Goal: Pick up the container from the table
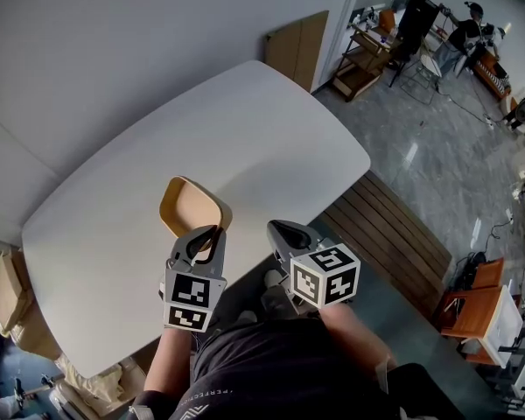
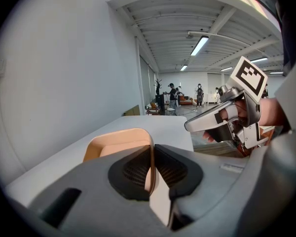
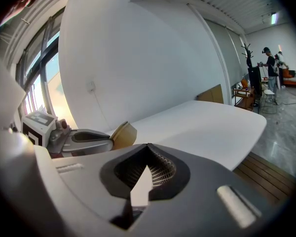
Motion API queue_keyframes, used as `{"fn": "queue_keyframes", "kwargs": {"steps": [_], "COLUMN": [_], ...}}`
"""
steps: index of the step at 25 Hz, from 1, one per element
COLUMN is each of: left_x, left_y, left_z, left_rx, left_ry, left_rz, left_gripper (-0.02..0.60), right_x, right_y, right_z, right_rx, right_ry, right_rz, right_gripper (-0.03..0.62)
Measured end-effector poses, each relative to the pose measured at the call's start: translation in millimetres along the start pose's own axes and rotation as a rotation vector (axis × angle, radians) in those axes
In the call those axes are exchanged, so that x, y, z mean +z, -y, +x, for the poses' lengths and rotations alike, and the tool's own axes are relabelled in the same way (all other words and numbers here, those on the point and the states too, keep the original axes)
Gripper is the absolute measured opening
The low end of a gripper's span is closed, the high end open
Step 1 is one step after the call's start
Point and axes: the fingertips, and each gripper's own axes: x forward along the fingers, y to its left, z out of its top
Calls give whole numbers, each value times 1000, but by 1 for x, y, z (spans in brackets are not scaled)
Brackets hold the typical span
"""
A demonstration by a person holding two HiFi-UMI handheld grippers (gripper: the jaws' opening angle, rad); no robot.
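Done: my left gripper (image 2: 152, 168) is clamped on the container (image 2: 116, 144) wall, at the worktop (image 1: 271, 138) near edge.
Left: lifting clear; can't tell if raised.
Spare: my right gripper (image 3: 147, 168) is closed, empty.

container (image 1: 192, 206) at table (image 1: 271, 138) near edge; right gripper (image 1: 277, 227) beside

This is probably an open-plan lab or studio workspace, not a home. A polished grey floor (image 1: 420, 164) spreads wide beyond the plain white table (image 1: 245, 138). The bare ribbed ceiling (image 2: 187, 14) carries long strip lights (image 2: 200, 45). A wooden rack (image 1: 360, 59) and stands loaded with equipment (image 1: 420, 16) sit at the far side. Several people (image 2: 172, 90) stand there, too distant to make out more.
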Motion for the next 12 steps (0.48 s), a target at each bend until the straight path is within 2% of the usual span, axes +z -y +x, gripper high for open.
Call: {"fn": "queue_keyframes", "kwargs": {"steps": [12], "left_x": [-1], "left_y": [6], "left_z": [-3], "left_rx": [-13], "left_ry": [-9], "left_rz": [12], "left_gripper": [32], "right_x": [-2], "right_y": [0], "right_z": [-6], "right_rx": [-4], "right_ry": [11], "right_rz": [20], "right_gripper": [-3]}}
